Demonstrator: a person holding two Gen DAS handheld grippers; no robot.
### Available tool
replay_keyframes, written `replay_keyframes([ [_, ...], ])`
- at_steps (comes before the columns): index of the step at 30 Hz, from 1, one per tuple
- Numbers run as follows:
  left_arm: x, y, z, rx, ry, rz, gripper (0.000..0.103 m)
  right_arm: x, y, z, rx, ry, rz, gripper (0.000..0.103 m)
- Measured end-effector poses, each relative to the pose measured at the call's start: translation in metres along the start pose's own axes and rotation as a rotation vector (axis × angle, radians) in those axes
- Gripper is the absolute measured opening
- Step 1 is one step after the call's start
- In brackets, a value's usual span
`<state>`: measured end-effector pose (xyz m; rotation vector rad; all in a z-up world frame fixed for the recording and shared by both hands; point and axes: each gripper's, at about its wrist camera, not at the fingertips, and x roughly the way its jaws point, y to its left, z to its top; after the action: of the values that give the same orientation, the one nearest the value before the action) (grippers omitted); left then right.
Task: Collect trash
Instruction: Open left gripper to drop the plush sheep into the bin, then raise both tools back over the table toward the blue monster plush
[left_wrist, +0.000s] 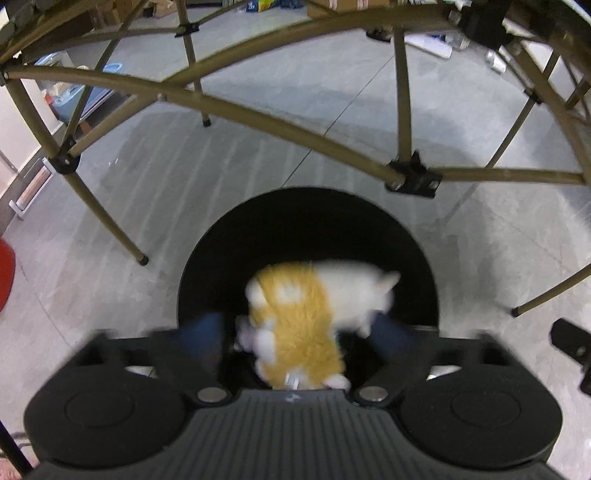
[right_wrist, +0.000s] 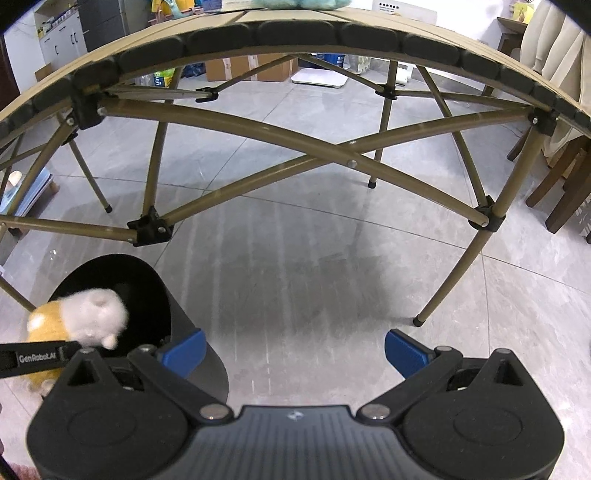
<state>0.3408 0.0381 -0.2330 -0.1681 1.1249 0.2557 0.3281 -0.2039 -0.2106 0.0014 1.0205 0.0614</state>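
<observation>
A blurred orange and white plush toy (left_wrist: 295, 325) sits between the spread blue fingers of my left gripper (left_wrist: 299, 332), right over the mouth of a round black bin (left_wrist: 306, 221). The pads stand apart from the toy and do not press on it. In the right wrist view the same toy (right_wrist: 92, 317) hangs at the bin's (right_wrist: 147, 288) opening at lower left, beside a black finger (right_wrist: 37, 358) of the left gripper. My right gripper (right_wrist: 295, 350) is open over bare floor, to the right of the bin, with nothing between its fingers.
A folding table with tan crossed struts (right_wrist: 351, 162) and thin legs (right_wrist: 447, 273) arches over the grey tiled floor just beyond the bin. A wooden chair (right_wrist: 565, 192) stands at the right. Cardboard boxes (right_wrist: 247, 68) line the far wall. A red object (left_wrist: 5, 273) shows at the left edge.
</observation>
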Motion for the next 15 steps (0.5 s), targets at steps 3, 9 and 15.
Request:
replay_keyframes([
  [3,-0.0028,0.0007,0.0021,-0.004,-0.008,0.002,0.103,0.0000,0.0019,0.0003,-0.003,0.000,0.001,0.103],
  [9,-0.0019,0.0013,0.0015,-0.011,0.015,0.001,0.103,0.0000,0.0031,0.0006,-0.002,-0.002,0.000,0.103],
  [15,-0.0074,-0.0002,0.0004,0.000,-0.007,-0.005,0.103,-0.0036,0.0034,0.0017,0.002,-0.015,0.002,0.103],
])
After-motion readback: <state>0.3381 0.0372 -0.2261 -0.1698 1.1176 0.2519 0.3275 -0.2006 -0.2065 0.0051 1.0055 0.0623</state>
